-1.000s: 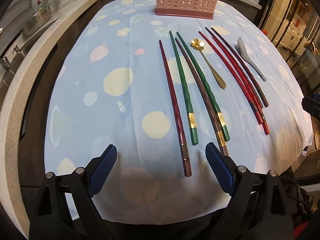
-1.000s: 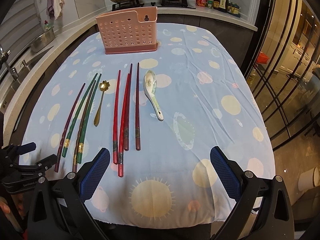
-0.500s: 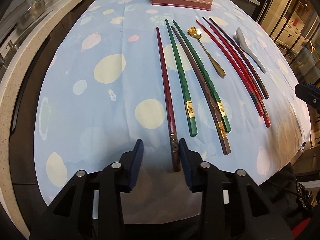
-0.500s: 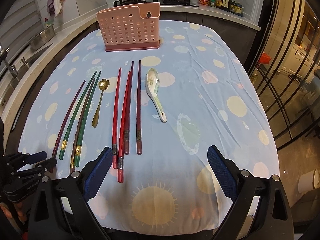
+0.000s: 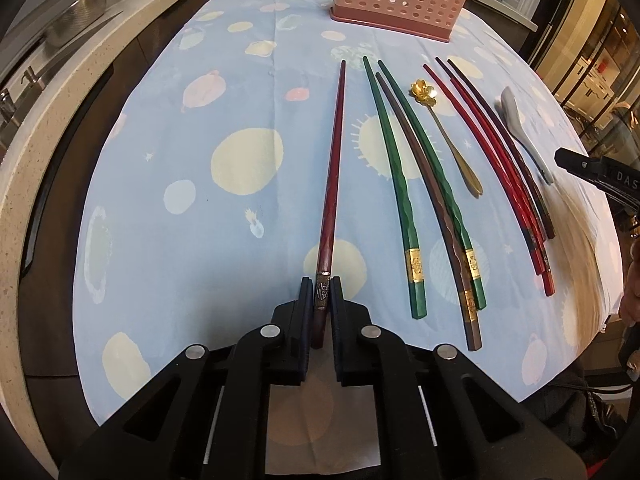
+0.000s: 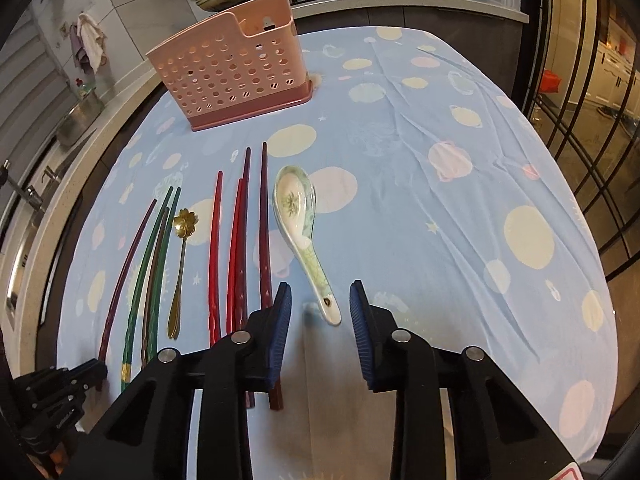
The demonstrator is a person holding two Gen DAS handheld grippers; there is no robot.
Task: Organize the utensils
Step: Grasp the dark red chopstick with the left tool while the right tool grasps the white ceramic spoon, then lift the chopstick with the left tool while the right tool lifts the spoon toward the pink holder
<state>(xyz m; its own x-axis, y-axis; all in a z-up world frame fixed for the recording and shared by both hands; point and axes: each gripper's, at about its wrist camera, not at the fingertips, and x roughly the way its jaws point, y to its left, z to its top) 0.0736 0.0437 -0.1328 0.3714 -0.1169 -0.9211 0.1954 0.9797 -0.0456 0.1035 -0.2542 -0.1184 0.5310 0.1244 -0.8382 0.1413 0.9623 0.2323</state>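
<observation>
On the counter we see the pink caddy standing at the far end. Our left tool is clamped on the dark red chopstick at its banded end. Our right tool stands parted, the ceramic spoon handle tip between its pads.
</observation>
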